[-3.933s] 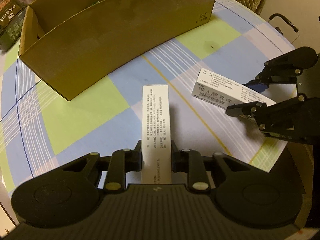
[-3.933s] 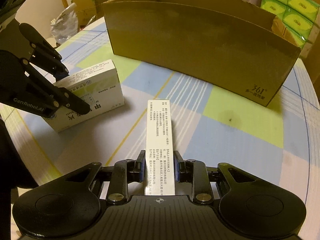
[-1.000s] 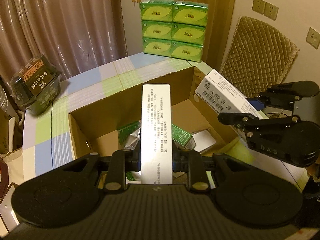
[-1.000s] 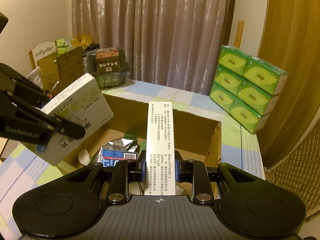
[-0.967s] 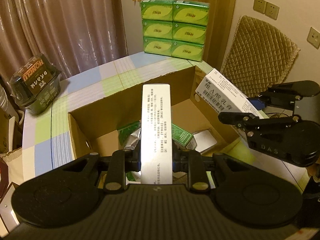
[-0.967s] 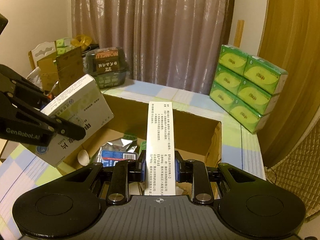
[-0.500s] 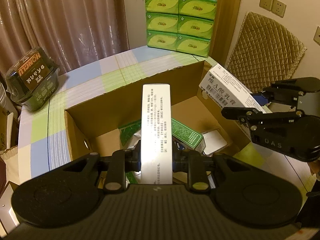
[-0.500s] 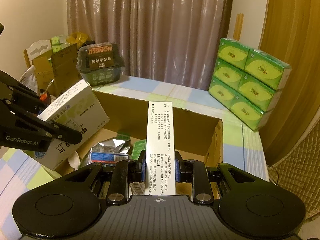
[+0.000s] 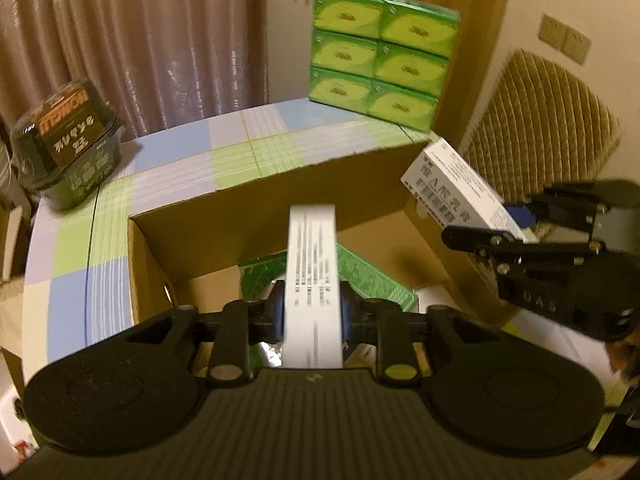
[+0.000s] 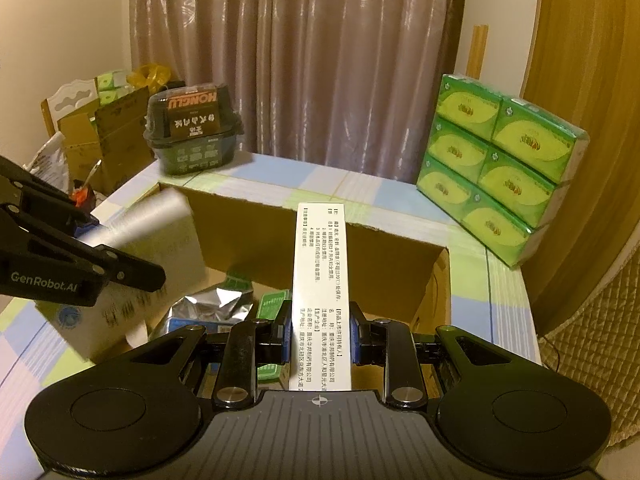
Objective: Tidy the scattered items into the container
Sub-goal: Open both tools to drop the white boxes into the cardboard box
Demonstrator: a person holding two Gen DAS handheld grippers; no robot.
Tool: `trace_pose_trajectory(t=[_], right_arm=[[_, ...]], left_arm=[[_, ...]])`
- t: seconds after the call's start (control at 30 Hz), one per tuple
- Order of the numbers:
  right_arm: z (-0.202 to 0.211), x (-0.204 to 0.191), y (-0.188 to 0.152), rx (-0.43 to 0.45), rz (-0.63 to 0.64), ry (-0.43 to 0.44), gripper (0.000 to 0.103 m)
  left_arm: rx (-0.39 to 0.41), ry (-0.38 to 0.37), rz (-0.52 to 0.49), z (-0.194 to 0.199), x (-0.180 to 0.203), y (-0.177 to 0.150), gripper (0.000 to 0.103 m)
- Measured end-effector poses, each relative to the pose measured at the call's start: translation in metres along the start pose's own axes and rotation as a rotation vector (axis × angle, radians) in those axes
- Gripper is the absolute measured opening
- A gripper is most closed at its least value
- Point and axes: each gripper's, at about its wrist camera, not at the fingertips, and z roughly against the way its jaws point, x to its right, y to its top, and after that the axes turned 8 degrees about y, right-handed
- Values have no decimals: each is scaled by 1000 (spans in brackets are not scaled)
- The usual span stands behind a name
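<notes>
Brown box (image 9: 256, 208); blue-green checked tablecloth (image 9: 100, 216).

Two white printed medicine cartons are held above an open brown cardboard box (image 9: 256, 196) standing on the checked desk (image 9: 172, 148). The left carton (image 9: 313, 280), blurred, is clamped by its narrow sides in the left claw (image 9: 313, 316). The right carton (image 10: 322, 292) is clamped likewise in the right claw (image 10: 320, 330). Inside the box lie a silver foil pouch (image 10: 208, 304) and a green packet (image 9: 372, 280).
</notes>
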Motion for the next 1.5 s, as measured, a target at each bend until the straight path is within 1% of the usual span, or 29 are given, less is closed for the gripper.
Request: trace_pose_trajectory(t=[0.03,0.07,0.43,0.47,0.5,0.53,0.57,0.73,0.97,1.03,1.1,1.2,1.23,1.3,1.4,1.5], right_arm=[[-1,1,1,1,-1,-2,23],[-3,1,2,1,-2,-1,23],[-16,6,-3,-5,-25,4,24],[-17,6,-4,-7,-22,2,31],[-18,6,-4,-12,-19,1,46],[-18,7,-5,-8,-25,3,80],[-15,8,-6,11,-34,3,85],[-9,10,-10,3,-42,-2,85],[-1,7,-21,-13,-41,-12,85],[1,6,-24,-20,-38,-14,85],[3,4,-27,-22,-38,-17,85],[9,2,-30,-20,-45,-21,85],[12,1,-32,-18,-52,-24,85],[17,-1,-37,-16,-56,-22,85],[26,-7,-44,-20,-52,-20,85],[34,-11,-50,-23,-56,-20,85]], left_arm=[[1,-4,10,-1,-1,0,36],[4,-2,12,-1,-2,0,36],[-1,11,6,1,-7,-12,36],[-2,10,4,1,-6,-12,36],[-2,9,2,2,-6,-13,37],[-2,8,1,3,-5,-14,37],[-1,7,0,4,-5,-15,39],[-2,17,-14,7,-3,-21,43],[-4,34,-41,11,3,-31,53],[1,49,-46,13,4,-33,58],[3,59,-46,14,5,-36,67],[9,72,-42,19,6,-38,77],[12,76,-41,21,6,-39,79],[30,87,-36,26,7,-42,87],[42,94,-29,33,8,-46,94],[48,98,-30,40,12,-51,98]])
